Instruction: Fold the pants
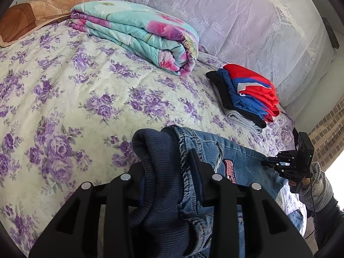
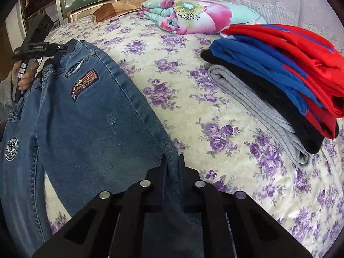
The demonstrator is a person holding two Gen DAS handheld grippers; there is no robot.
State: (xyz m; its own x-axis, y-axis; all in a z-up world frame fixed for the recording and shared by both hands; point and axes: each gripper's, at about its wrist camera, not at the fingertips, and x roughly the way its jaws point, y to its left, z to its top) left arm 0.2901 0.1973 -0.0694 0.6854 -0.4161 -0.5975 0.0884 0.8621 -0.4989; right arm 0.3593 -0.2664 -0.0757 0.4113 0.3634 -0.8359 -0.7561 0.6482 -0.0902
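Surface: bed (image 1: 64,99) under a cream sheet printed with purple roses.
Backdrop: pale lace curtain (image 1: 247,21); brick wall (image 1: 326,135) at right.
Bedding: folded floral quilt (image 1: 137,34), brown pillow (image 1: 38,15).
Stack: folded clothes (image 2: 279,81), red uppermost, grey lowest.
Pants: jeans (image 2: 90,118) held above the sheet between both tools.
Left gripper (image 1: 172,167): jaws pinching the ribbed waistband.
Right gripper (image 2: 172,161): jaws pinching a denim edge.
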